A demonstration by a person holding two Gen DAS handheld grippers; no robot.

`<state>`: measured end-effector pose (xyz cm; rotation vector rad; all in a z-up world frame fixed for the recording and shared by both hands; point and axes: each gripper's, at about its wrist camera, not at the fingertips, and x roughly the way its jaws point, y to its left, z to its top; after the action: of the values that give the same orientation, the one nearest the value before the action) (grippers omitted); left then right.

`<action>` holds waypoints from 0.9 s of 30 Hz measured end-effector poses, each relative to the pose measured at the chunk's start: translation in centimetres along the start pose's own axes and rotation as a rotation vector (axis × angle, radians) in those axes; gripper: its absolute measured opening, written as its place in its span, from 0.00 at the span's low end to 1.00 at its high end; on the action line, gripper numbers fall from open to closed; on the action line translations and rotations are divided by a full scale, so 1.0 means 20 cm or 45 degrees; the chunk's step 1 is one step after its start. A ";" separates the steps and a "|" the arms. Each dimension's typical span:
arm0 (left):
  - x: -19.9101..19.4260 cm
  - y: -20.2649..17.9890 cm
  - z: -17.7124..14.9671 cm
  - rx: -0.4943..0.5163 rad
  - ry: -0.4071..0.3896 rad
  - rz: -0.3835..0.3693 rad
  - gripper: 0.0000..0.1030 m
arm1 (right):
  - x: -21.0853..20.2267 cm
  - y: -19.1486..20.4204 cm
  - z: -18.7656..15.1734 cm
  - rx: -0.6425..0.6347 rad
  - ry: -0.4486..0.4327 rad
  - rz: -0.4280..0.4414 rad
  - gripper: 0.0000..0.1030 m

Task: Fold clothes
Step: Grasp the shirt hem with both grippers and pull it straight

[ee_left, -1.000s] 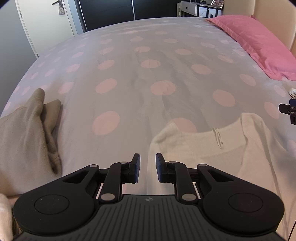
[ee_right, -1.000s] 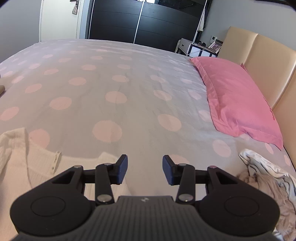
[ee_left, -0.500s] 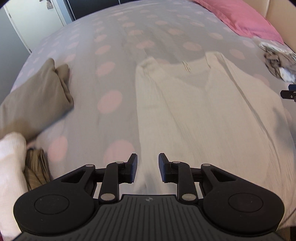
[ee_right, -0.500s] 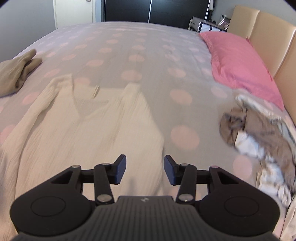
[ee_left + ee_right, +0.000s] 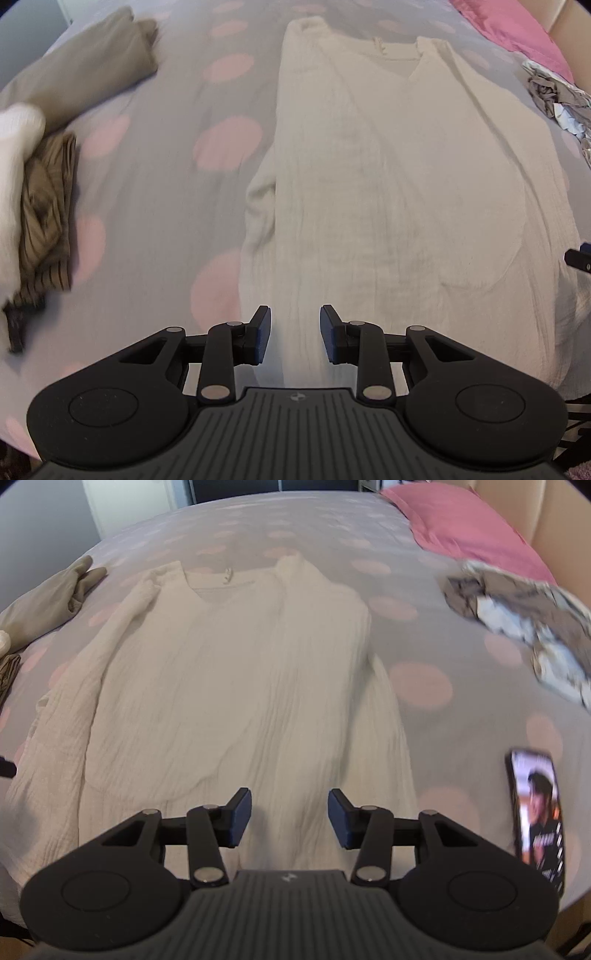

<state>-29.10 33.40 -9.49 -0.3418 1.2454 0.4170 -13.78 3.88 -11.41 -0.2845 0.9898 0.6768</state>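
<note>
The cream top (image 5: 388, 177) lies spread flat on the bed (image 5: 166, 221), neckline at the far end, hem toward us, so its long axis runs straight away from both grippers. Left gripper (image 5: 294, 334) hangs over the hem near the top's left edge, jaws released and empty, a clear gap between the pads. Right gripper (image 5: 290, 819) hovers over the hem nearer the right edge, jaws also parted, holding nothing. Each hand has its own side of the hem closest, which suits a two-handed lift, though the spread top alone doesn't settle which fold is due.

The left view catches a folded tan garment (image 5: 85, 70) and a striped brown one (image 5: 48, 218) off to the left, with the right gripper's tip poking in at the edge. The right view alone shows a phone (image 5: 537, 812) on the bed just right of the top, and takes in more of the crumpled pile (image 5: 524, 620) and pink pillow (image 5: 465, 520) beyond.
</note>
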 end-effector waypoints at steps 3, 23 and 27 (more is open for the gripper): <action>0.03 0.00 -0.08 -0.008 0.036 -0.003 0.26 | 0.01 0.01 -0.03 -0.006 0.010 0.009 0.47; -0.02 -0.02 -0.10 -0.021 -0.028 -0.037 0.01 | -0.04 -0.06 0.05 0.025 -0.029 -0.098 0.06; -0.08 0.02 -0.04 -0.075 -0.068 -0.045 0.01 | -0.12 -0.20 0.20 0.058 -0.092 -0.170 0.05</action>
<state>-30.45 33.24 -8.22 -0.3999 1.1751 0.4305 -9.35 1.93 -7.54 -0.2821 0.9079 0.5385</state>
